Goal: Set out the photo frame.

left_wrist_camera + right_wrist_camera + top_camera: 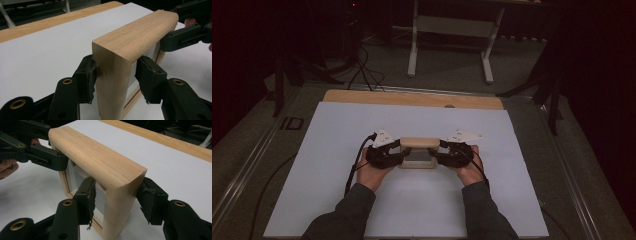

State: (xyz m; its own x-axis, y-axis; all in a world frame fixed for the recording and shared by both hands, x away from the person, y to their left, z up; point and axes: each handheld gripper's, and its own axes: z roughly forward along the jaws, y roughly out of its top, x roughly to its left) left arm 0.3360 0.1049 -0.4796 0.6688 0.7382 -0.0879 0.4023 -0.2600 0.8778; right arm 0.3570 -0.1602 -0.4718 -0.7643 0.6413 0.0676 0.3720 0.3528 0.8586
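Oak-coloured wooden frame (417, 152) stands upright mid-tabletop, nearer the front edge. Left gripper (115, 76) and right gripper (117, 200) each pinch one upright; keep both grips equal and level.

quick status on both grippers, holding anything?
Left gripper: closed on the left upright of the wooden frame.
Right gripper: jaws around the frame's right upright; far pad contact unclear, so grip cannot be told.
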